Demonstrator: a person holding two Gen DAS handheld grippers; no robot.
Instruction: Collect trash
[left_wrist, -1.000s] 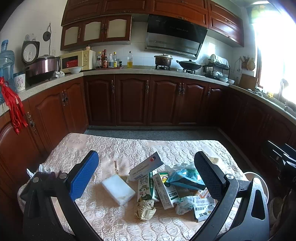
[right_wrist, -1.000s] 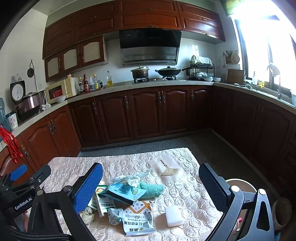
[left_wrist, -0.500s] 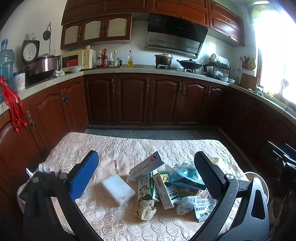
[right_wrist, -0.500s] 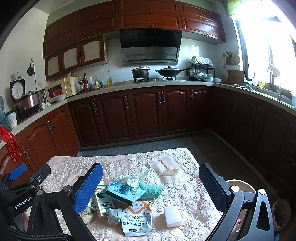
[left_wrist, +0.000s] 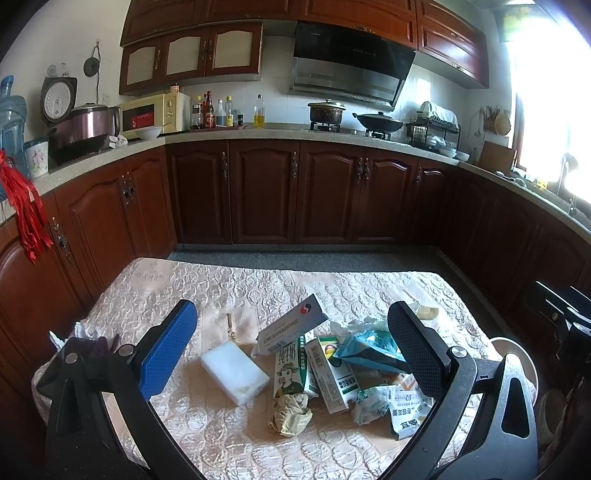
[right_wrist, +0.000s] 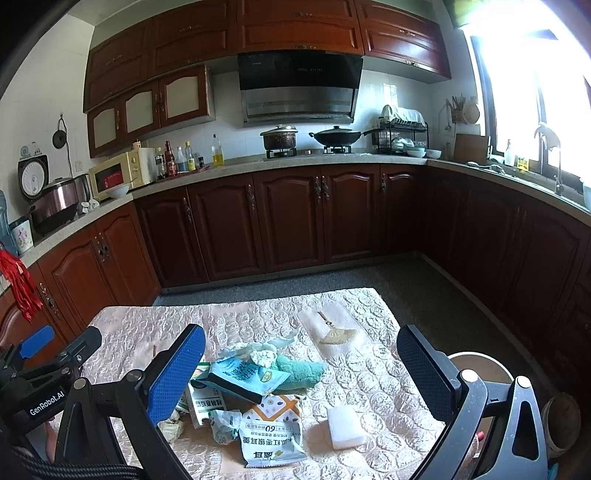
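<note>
Left gripper: jaws apart, empty, above the tabletop.
Right gripper: jaws apart, empty.
Trash: cartons and wrappers heaped mid-tabletop.
Approach: take the top wrapper first; spare the sponge.

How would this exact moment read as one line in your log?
left gripper: open, empty | right gripper: open, empty | trash pile: on table, untouched | bin: right of table

Trash pile of cartons, wrappers, crumpled paper, mid-table, touching, overlapping
</note>
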